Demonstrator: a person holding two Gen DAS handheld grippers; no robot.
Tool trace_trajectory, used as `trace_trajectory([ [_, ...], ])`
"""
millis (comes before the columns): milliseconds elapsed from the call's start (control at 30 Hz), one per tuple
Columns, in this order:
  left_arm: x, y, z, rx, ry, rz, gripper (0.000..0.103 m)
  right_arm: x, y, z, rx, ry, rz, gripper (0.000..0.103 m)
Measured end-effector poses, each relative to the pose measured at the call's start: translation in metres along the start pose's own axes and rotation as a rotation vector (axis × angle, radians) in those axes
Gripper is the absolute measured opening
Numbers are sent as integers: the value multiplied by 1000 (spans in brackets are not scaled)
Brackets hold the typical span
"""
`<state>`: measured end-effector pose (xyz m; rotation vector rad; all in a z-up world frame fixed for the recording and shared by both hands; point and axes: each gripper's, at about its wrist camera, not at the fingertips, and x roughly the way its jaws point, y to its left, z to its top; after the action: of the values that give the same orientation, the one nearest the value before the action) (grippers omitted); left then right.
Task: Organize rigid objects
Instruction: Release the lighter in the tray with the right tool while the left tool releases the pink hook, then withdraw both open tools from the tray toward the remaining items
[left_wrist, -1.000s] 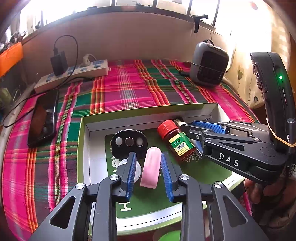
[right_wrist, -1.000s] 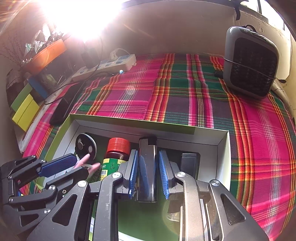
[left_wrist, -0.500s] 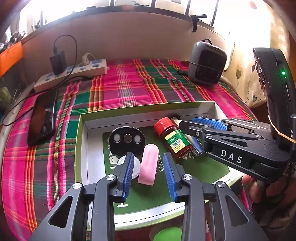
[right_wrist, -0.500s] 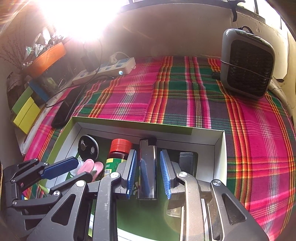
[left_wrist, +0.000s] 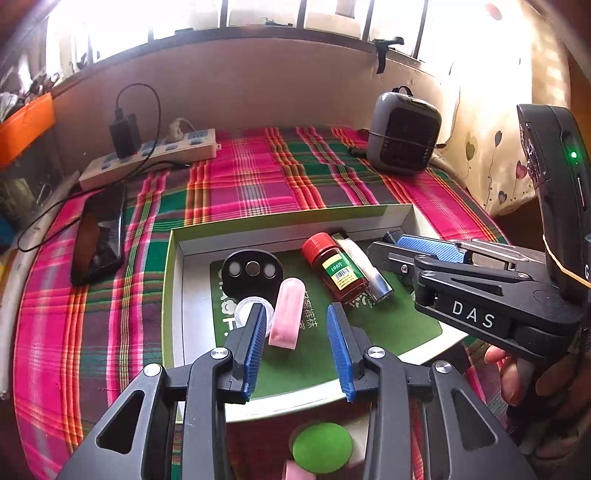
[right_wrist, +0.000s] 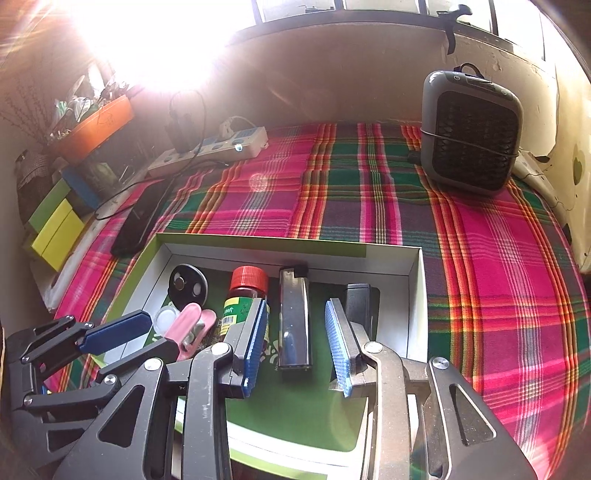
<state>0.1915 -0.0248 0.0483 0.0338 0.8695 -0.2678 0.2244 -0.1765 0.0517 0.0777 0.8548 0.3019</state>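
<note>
Since a second ago both pairs of jaws have parted: the right gripper (right_wrist: 295, 347), then clamped on the lighter (right_wrist: 294, 317), has let it go, and the left gripper (left_wrist: 297, 345) has widened around the pink case (left_wrist: 286, 312). Both are still opening, partly spread, pads touching nothing. The lighter lies flat in the box (right_wrist: 415, 295) between the right pads, a red-capped bottle (right_wrist: 245, 293) just left of it and a dark block (right_wrist: 360, 301) to its right. The pink case lies near the left pad, with a black disc (left_wrist: 253, 273) beyond it. The box sits on a plaid cloth (left_wrist: 258, 177).
</note>
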Motion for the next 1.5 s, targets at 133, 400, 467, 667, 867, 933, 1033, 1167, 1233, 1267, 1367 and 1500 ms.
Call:
trace_trajectory([
  [133,-10,-1,-3,-5,-13,2,34,-10,0,-4,7,-15,0,34],
  [400,-34,0,-13,-19,-46,5,34,-32,-2,-18,12,-37,-13,35],
  [467,-38,1,-17,-24,-49,8,34,-38,-3,-22,18,-45,-14,35],
  [667,-48,7,-32,-48,-52,12,34,-54,-5,-35,14,-62,-25,35],
  [867,-58,17,-49,-83,-55,15,34,-70,-9,-53,-7,-87,11,35],
  [933,-61,20,-56,-93,-52,12,34,-74,-10,-60,-18,-91,23,35],
  [1033,-63,23,-67,-88,-40,10,34,-79,-12,-71,-36,-90,37,35],
  [1167,-66,28,-79,-92,-31,-12,34,-82,-14,-88,-68,-85,53,35],
  [1233,-66,29,-85,-100,-25,-14,34,-79,-15,-94,-80,-72,46,35],
  [1267,-66,30,-88,-105,-21,-15,34,-78,-17,-96,-80,-68,38,35],
  [1367,-64,31,-96,-117,-4,-18,34,-74,-21,-98,-80,-58,59,35],
  [1500,-63,29,-101,-118,3,-25,34,-66,-22,-97,-104,-41,63,35],
])
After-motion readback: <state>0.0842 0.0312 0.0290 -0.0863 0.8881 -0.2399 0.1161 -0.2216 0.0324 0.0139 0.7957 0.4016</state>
